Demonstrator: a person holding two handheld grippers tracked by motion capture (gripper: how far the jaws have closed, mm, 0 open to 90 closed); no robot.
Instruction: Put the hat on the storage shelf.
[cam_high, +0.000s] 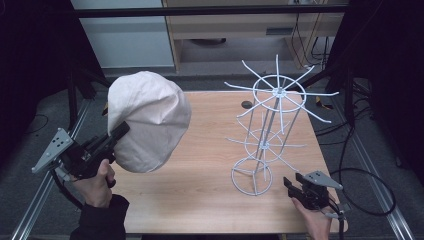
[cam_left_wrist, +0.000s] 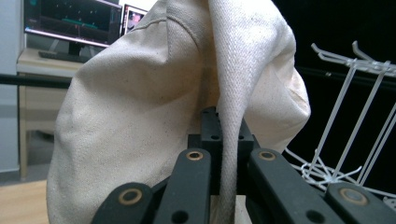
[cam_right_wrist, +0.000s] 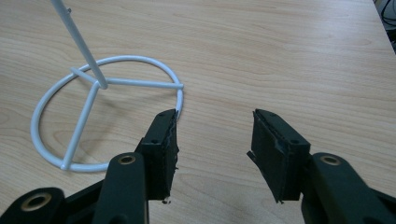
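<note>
The left tongs (cam_high: 121, 131) clamp a fold of the cream cloth hat (cam_high: 147, 117), held up above the worktop (cam_high: 200, 165) left of the white wire rack (cam_high: 267, 135); the hat hides their tips. The right tongs (cam_right_wrist: 215, 140) stand open and empty beside the rack's base ring, their hand cut off by the frame

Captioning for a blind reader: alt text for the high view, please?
The left tongs hold a cream cloth hat above a wooden table. A white wire rack stands at right, with the open right tongs near its base.
</note>
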